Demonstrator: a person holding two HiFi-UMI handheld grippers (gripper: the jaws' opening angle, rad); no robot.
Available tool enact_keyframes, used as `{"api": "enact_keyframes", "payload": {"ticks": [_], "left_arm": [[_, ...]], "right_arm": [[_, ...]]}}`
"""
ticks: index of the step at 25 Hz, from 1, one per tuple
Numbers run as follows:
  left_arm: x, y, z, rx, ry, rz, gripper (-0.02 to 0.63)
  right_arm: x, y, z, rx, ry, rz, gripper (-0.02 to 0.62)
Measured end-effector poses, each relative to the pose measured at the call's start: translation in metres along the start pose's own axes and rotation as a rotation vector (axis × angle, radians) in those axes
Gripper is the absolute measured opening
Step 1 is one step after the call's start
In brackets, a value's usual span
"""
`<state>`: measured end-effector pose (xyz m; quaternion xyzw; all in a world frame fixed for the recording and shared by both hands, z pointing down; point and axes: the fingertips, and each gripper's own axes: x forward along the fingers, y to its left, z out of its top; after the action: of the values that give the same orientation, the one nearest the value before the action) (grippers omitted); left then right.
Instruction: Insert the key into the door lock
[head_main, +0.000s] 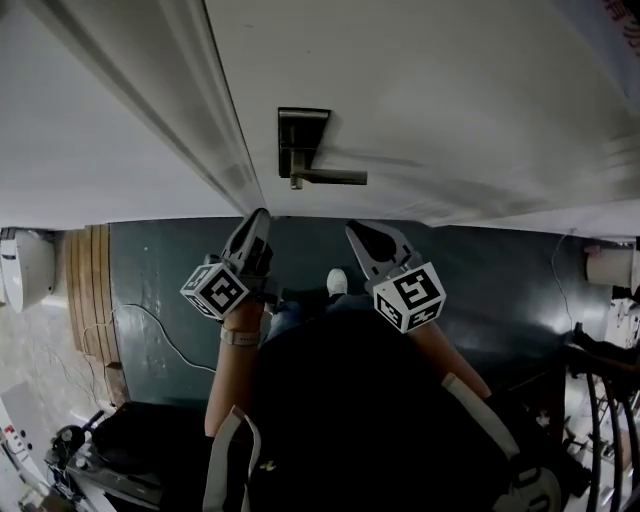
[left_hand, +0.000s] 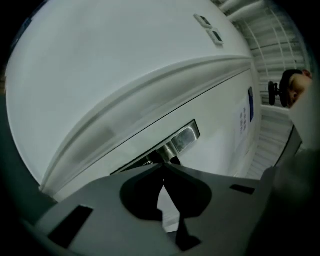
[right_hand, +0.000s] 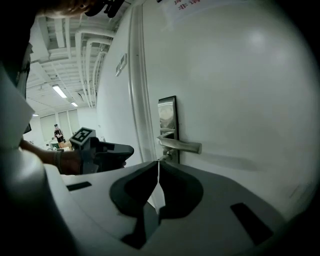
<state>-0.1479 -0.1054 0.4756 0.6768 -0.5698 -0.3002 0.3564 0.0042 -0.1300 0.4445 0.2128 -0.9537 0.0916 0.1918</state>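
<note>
The door lock is a dark metal plate (head_main: 300, 135) with a lever handle (head_main: 335, 177) on the white door (head_main: 450, 90). Both grippers hang just below it and point up at the door. My left gripper (head_main: 262, 215) is shut, its tips under the plate's left side. My right gripper (head_main: 352, 229) is shut too, under the lever. The left gripper view has the jaws (left_hand: 164, 165) meeting below the lock plate (left_hand: 182, 140). Over the meeting jaws (right_hand: 158, 161) in the right gripper view are the lever (right_hand: 182, 146) and a small metal bit under it. No key shows clearly.
A white door frame (head_main: 215, 130) runs along the door's left side. Below lies a dark floor (head_main: 160, 270), with a thin cable (head_main: 150, 330) and wooden slats (head_main: 90, 270) at the left. Equipment stands at the lower left and right edges. The person's legs and a shoe (head_main: 337, 281) are between the grippers.
</note>
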Motion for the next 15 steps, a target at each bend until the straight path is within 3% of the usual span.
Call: {"api": "enact_keyframes", "payload": {"ticks": [7, 15], "left_arm": [[-0.037, -0.017, 0.02, 0.24, -0.01, 0.074, 0.009], [-0.077, -0.033, 0.045, 0.503, -0.01, 0.237, 0.009]], "right_arm": [[0.019, 0.023, 0.023, -0.045, -0.036, 0.126, 0.017], [0.029, 0.05, 0.054, -0.08, -0.093, 0.255, 0.017]]}}
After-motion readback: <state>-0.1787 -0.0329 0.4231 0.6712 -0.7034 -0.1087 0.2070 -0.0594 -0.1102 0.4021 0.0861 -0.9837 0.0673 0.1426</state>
